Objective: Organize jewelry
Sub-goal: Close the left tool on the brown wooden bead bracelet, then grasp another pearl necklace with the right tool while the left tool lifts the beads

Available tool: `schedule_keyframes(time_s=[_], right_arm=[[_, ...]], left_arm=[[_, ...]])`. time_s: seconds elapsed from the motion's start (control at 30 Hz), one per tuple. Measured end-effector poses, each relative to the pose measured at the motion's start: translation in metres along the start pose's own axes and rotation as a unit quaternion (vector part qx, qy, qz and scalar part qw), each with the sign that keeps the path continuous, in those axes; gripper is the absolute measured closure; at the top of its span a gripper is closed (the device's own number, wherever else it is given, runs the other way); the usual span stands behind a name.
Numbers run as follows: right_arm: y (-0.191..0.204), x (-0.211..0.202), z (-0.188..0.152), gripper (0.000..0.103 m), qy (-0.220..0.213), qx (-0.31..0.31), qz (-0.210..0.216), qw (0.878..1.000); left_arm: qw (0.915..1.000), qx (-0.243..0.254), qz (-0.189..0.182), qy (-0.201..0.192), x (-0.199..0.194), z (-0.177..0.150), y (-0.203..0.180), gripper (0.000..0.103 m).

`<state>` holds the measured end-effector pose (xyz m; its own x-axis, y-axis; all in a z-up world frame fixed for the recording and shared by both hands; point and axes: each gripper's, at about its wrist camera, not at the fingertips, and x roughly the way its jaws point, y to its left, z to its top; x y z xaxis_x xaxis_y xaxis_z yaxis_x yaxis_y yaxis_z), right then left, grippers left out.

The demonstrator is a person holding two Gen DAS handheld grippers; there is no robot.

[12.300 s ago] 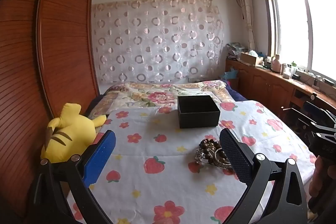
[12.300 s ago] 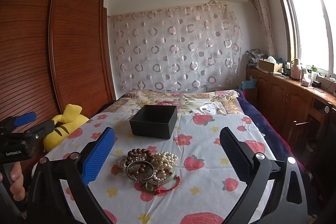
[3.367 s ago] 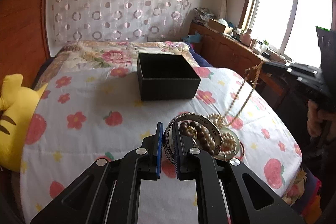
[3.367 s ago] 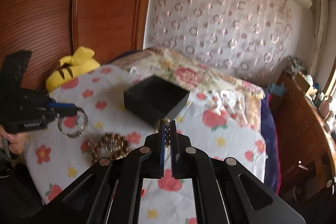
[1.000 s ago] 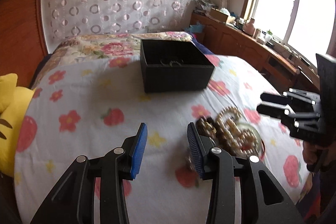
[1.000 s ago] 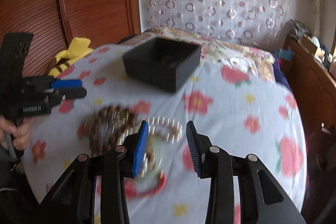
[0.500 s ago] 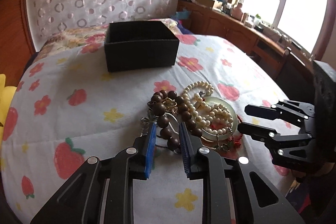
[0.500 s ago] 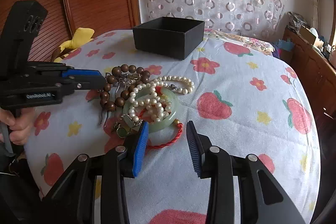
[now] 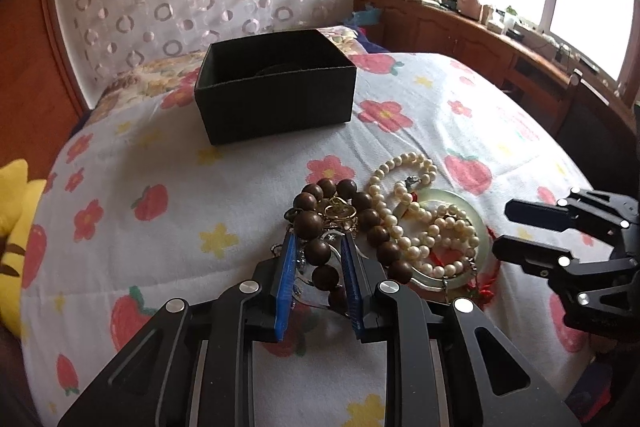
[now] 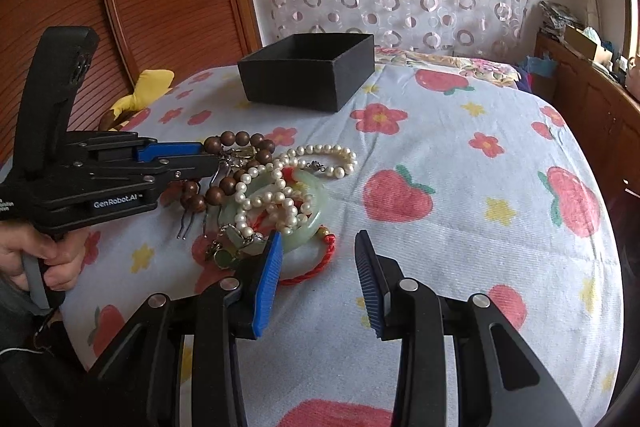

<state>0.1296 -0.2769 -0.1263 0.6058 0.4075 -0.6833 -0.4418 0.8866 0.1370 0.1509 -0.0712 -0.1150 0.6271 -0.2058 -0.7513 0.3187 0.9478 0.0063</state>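
Half a second ago the left gripper (image 9: 318,251) stood just short of the jewelry pile; its blue pads now straddle the near arc of the dark brown wooden bead bracelet (image 9: 320,223), narrowed around the beads, though firm contact on both sides cannot be told.

Beneath everything lies the white bed cover printed with strawberries and flowers (image 9: 168,163). Toward its far end sits the open black cardboard box (image 9: 276,87), well apart from the pile, with something dark and round faintly visible inside.

Low over the cover, just beside the pile, the right gripper (image 10: 318,267) hangs with its jaws moderately apart and nothing between them. Its left pad is near the pale green jade bangle (image 10: 304,223).

That bangle lies flat, with the white pearl strand (image 10: 320,155) looped across it and trailing onto the cover. A red twisted cord bracelet (image 10: 316,267) curls out from under the bangle's near edge. A small gold ring piece (image 9: 340,213) rests inside the wooden bead loop.
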Motion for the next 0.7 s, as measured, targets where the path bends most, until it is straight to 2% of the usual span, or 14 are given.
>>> schedule_keyframes(time_s=[0.03, 0.13, 0.4, 0.5, 0.53, 0.6, 0.7], right_arm=[[0.000, -0.001, 0.000, 0.063, 0.000, 0.001, 0.000, 1.000], [-0.001, 0.000, 0.000, 0.063, 0.000, 0.002, -0.001, 1.000], [0.003, 0.001, 0.000, 0.063, 0.000, -0.009, -0.007, 1.000], [0.011, 0.002, 0.002, 0.063, 0.004, -0.034, -0.011, 0.999], [0.014, 0.003, 0.003, 0.064, 0.007, -0.041, -0.012, 0.999], [0.017, 0.004, 0.008, 0.072, 0.009, -0.049, -0.006, 0.999], [0.017, 0.006, 0.022, 0.072, 0.008, -0.050, -0.001, 0.999]], left_arm=[[1.0000, 0.003, 0.003, -0.001, 0.000, 0.000, 0.000, 0.091], [1.0000, 0.008, -0.001, -0.004, -0.003, -0.001, 0.001, 0.091], [0.9971, -0.024, -0.038, -0.062, -0.049, 0.000, 0.015, 0.091], [0.9955, -0.031, -0.046, -0.076, -0.061, -0.001, 0.020, 0.091], [0.9952, -0.033, -0.048, -0.079, -0.064, 0.000, 0.020, 0.091], [0.9940, -0.040, -0.050, -0.089, -0.071, -0.001, 0.024, 0.091], [0.9918, -0.051, -0.057, -0.102, -0.081, -0.002, 0.031, 0.091]])
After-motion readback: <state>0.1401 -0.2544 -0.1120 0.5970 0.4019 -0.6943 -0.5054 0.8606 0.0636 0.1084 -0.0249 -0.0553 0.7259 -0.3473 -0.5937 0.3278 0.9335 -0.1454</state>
